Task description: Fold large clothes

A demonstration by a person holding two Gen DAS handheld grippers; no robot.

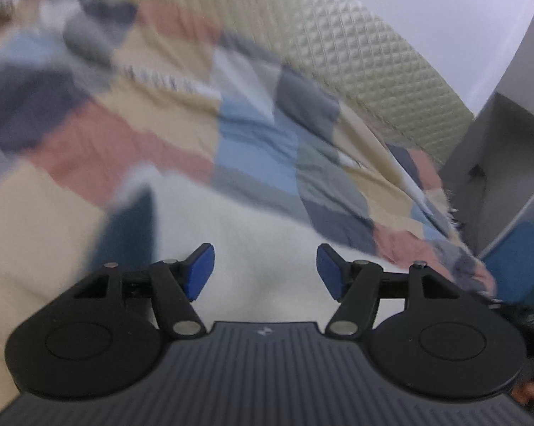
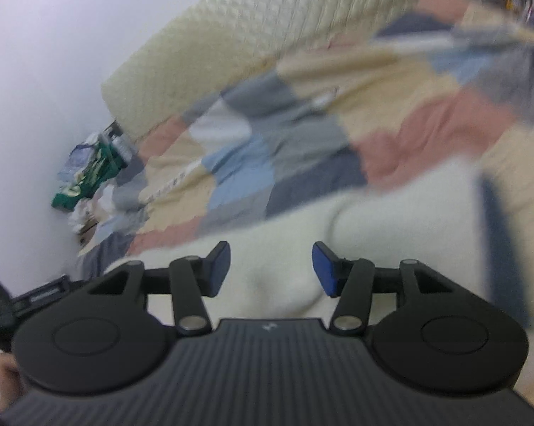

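Left wrist view: my left gripper (image 1: 265, 269) is released, blue pads apart with nothing between, hanging over the cream-white fleecy garment (image 1: 252, 234) lying on the pastel patchwork bedspread (image 1: 131, 135); looks like approach before a grasp, so next I need a hem between the pads. Right wrist view: my right gripper (image 2: 271, 266) is likewise released over the same garment, and only here does the green packet clutter (image 2: 89, 181) by the wall show clearly.

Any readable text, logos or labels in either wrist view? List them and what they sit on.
No words or numbers read clearly in either view.
Small pale emblem on the left gripper body: a mark only, no legible letters.
Same emblem on the right gripper body: not legible.
Green package beside the patchwork bedspread: pale printing, too blurred to read.
White garment: no print visible.
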